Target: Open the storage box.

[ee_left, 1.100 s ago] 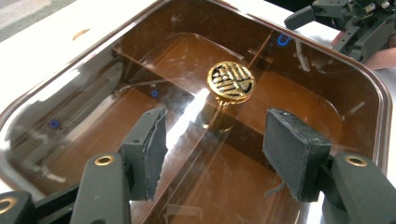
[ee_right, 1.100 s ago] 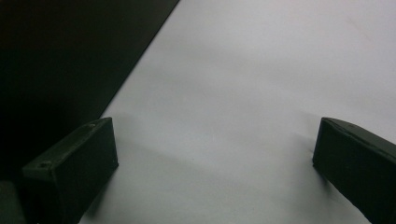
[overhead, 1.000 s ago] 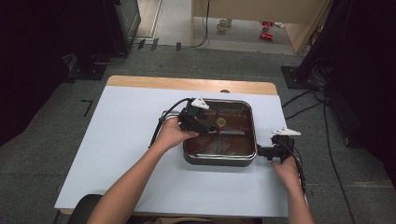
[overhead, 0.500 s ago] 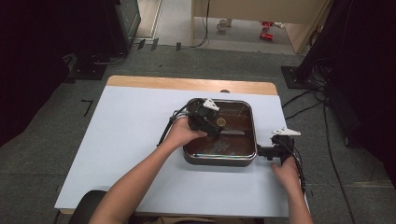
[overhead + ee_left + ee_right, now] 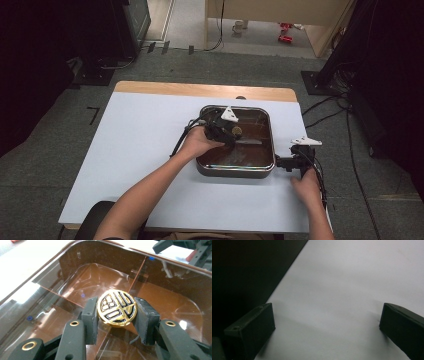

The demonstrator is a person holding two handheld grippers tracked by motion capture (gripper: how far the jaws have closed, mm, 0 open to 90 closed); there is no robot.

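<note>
the work in hand is taken to be the removal of a glass lid (image 5: 235,142) from a square pan (image 5: 235,171) by its round gold knob (image 5: 117,310). the pan is placed on the desk (image 5: 140,145), right of centre and toward the far edge. the lid is seated on the pan rim, and the knob is located at the lid's centre.

the left gripper (image 5: 117,315) is positioned over the lid, and its jaws have just been closing. in the left gripper view the knob is clamped between the two black pads (image 5: 90,315), one pad pressed against each side. the grasp is therefore judged complete.

the right gripper (image 5: 280,162) is held just beside the right side of the pan, near the desk's right edge. in the right gripper view its jaws are spread wide over bare desk surface, with nothing between them. it cannot be told whether the pan is touched by it.

the reach and the grip are done. the lid is not yet raised: no gap at the rim is visible. the lift, the carry clear of the pan and the set-down on the desk are left to do.
</note>
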